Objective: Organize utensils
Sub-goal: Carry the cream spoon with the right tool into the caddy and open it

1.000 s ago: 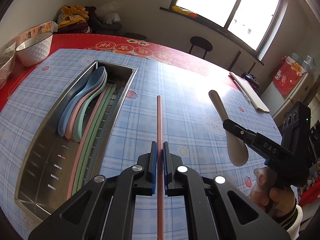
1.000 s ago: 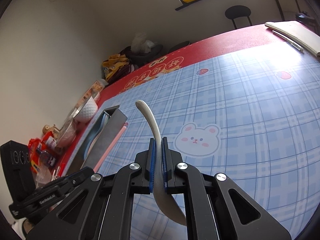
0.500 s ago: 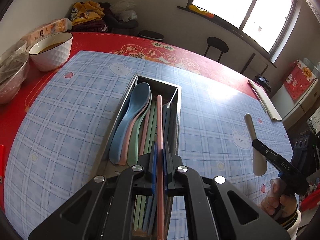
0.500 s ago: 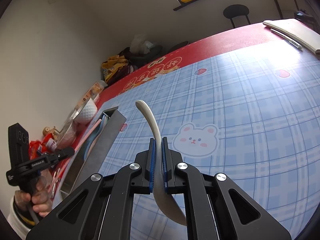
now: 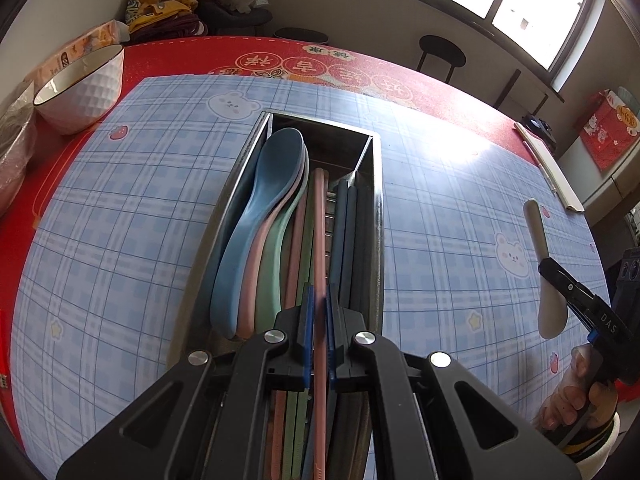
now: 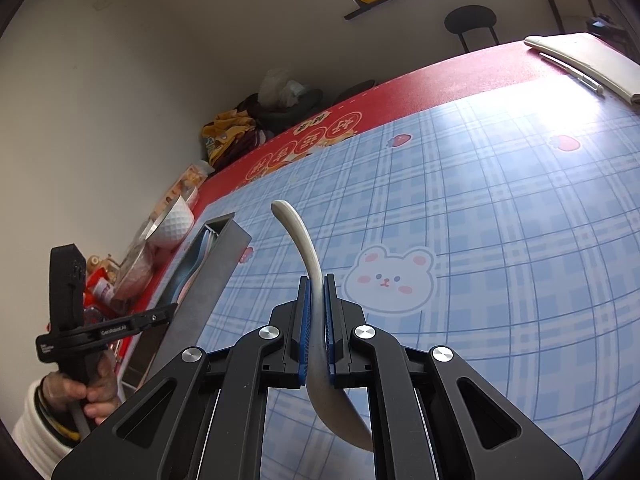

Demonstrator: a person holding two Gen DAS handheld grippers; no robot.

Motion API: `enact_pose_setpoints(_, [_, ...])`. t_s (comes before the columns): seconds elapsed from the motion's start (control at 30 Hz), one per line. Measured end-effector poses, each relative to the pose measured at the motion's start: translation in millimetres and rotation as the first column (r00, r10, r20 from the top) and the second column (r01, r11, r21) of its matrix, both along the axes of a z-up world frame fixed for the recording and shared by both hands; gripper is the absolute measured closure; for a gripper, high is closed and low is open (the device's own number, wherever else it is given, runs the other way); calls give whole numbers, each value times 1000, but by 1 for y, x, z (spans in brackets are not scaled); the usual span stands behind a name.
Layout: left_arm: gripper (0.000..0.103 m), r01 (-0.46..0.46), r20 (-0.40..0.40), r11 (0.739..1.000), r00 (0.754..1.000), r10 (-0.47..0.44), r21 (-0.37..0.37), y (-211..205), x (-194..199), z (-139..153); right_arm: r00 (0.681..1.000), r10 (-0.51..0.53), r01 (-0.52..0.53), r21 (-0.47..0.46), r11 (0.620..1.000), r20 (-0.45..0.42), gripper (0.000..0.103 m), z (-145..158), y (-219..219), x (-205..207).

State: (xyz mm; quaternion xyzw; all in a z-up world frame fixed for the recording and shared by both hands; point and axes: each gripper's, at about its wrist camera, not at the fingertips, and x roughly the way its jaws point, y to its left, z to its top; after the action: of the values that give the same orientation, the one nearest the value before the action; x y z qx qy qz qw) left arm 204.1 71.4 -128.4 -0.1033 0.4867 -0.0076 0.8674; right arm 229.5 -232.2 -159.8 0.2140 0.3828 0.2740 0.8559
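Holding a pink chopstick [image 5: 319, 240] in my left gripper [image 5: 318, 332], clenched on it near its middle. The stick runs toward 12 o'clock over the steel tray [image 5: 378, 216], above the other chopsticks lying in it; I cannot tell whether it touches them. At 11 o'clock in the tray, the blue spoon [image 5: 256, 224] lies stacked on a pink and a green one. My right gripper [image 6: 317, 328] is clamped on the white spoon [image 6: 304, 248], handle curving toward 12 o'clock, bowl hanging below the fingers, raised above the blue plaid mat [image 6: 500, 240] on the counter. From the left wrist view that spoon sits at 3 o'clock, well apart from the tray. A white bowl [image 5: 80, 88] stands at 10 o'clock.
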Motion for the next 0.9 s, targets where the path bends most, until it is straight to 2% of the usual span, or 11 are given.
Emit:
enact_pose_setpoints(0.2, [97, 47, 39, 999, 998, -47, -1, -2, -9, 9, 1000, 2, -2, 3, 1000, -7, 97, -2, 2, 2])
enact_pose_setpoints(0.4, [96, 74, 114, 995, 990, -82, 69, -6, -33, 25, 1000, -3, 3, -2, 1000, -7, 97, -2, 2, 2])
enact_pose_setpoints(0.47, [91, 77, 137, 993, 987, -88, 87, -5, -42, 28, 1000, -2, 2, -12, 1000, -1, 97, -1, 4, 1])
enact_pose_setpoints(0.7, [86, 68, 233, 984, 967, -105, 162, 8, -72, 32, 999, -31, 30, -44, 999, -16, 97, -1, 9, 1])
enact_pose_setpoints(0.8, [83, 49, 281, 985, 955, -94, 164, 21, -83, 31, 995, -76, 71, -78, 994, -64, 97, -4, 9, 6])
enact_pose_setpoints(0.9, [80, 17, 323, 986, 944, -70, 164, 36, -91, 29, 993, -101, 91, -146, 985, -61, 97, 1, 18, 4])
